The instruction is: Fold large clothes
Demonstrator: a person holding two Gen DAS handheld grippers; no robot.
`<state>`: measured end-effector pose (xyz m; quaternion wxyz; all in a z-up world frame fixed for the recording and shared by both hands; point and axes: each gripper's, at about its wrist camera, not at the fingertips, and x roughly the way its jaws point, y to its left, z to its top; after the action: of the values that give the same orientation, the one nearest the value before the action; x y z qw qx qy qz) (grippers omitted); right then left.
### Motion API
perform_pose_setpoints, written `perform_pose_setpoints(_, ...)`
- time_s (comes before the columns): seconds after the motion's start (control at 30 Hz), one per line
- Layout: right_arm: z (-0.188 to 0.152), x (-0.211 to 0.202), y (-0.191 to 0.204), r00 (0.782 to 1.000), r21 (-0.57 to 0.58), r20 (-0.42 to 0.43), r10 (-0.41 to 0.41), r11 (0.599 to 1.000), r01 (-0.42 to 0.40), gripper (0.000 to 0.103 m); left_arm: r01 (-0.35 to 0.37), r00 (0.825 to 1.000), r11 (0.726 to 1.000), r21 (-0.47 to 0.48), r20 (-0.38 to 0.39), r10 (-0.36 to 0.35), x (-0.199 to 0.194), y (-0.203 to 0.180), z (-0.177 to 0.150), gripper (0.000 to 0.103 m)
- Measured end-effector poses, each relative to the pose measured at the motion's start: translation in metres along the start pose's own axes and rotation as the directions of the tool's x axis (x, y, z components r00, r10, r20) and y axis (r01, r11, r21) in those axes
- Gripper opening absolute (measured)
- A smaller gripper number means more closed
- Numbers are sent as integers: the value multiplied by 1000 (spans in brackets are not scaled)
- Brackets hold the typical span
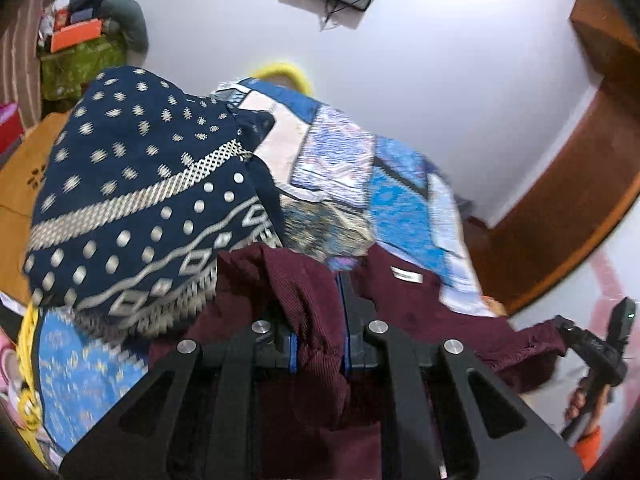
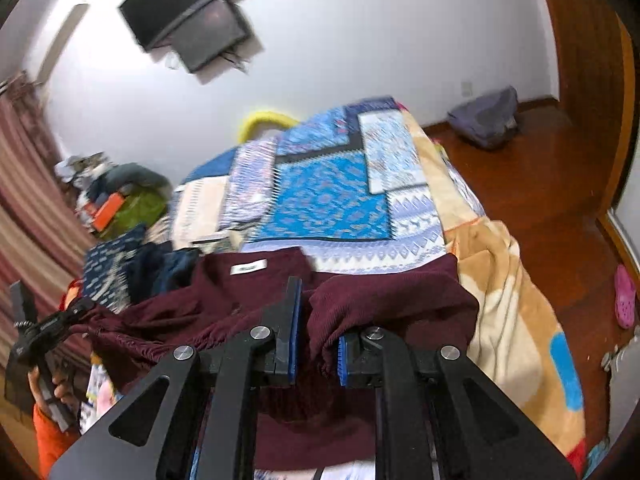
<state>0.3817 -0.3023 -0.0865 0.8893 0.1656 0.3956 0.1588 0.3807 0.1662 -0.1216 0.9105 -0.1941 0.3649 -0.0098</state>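
the left claw (image 1: 320, 344) is clamped on a bunched fold of the maroon garment (image 1: 316, 300), and the right claw (image 2: 316, 344) pinches another bunch of the same cloth near its other side. the garment hangs stretched between them just above the bed (image 2: 332, 196), its white neck label (image 2: 249, 268) facing up. a navy patterned cloth (image 1: 136, 200) is heaped to the left of it on the blue patchwork bedspread. no container shows clearly; a cluttered pile (image 2: 112, 196) sits by the curtain.
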Motion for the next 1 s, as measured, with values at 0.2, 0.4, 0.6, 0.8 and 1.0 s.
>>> perform_pose_setpoints(0.2, 7, 67, -15, 989, -6, -106, -101, 995, 101, 12, -150, 987, 981, 121, -31, 155, 56, -14, -1, 16)
perform_pose_setpoints(0.4, 12, 77, -5, 976, -60, -163, -143, 989, 135, 21, -172, 978, 955, 243, -70, 194, 71, -39, -4, 55)
perform_pose_setpoints(0.6, 20, 63, 18, 972, -58, -220, -87, 995, 76, 50, -94, 986, 964, 249, -109, 124, 55, -64, -3, 65)
perform_pose_setpoints(0.8, 21, 25, 49, 987, -123, -141, -76, 991, 58, 70, -16, 991, 992, 128, -128, 32, 26, -52, 1, 65)
perform_pose_setpoints(1.0, 0, 13, 67, 988, -197, -132, -81, 979, 54, 76, -70, 995, 987, 148, -55, 79, -10, -42, -4, 74)
